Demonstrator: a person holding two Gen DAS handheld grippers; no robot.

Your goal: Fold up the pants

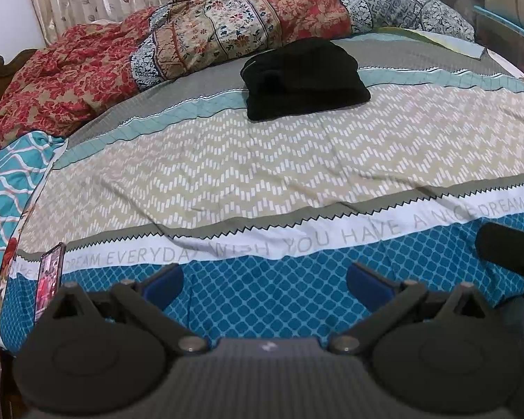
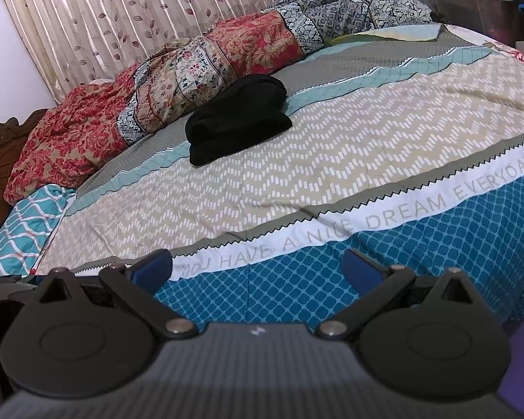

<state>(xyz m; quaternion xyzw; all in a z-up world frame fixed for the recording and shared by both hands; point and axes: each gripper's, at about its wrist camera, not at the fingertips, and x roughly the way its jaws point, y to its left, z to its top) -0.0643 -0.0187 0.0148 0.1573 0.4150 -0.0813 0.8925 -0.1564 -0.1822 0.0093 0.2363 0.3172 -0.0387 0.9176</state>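
Observation:
The black pants (image 1: 305,78) lie folded in a compact bundle on the far part of the bed, on the grey and teal stripes; they also show in the right wrist view (image 2: 237,118). My left gripper (image 1: 263,286) is open and empty, held at the near edge of the bed over the blue patterned band, far from the pants. My right gripper (image 2: 256,270) is open and empty, also at the near edge. Part of the right gripper (image 1: 510,253) shows at the right of the left wrist view.
The bed sheet (image 1: 262,160) has beige zigzag, white lettered and blue bands. A crumpled floral quilt (image 1: 192,38) lies along the far side by the curtain (image 2: 122,17). A phone (image 1: 49,276) lies at the near left edge. A teal pillow (image 2: 28,227) lies at the left.

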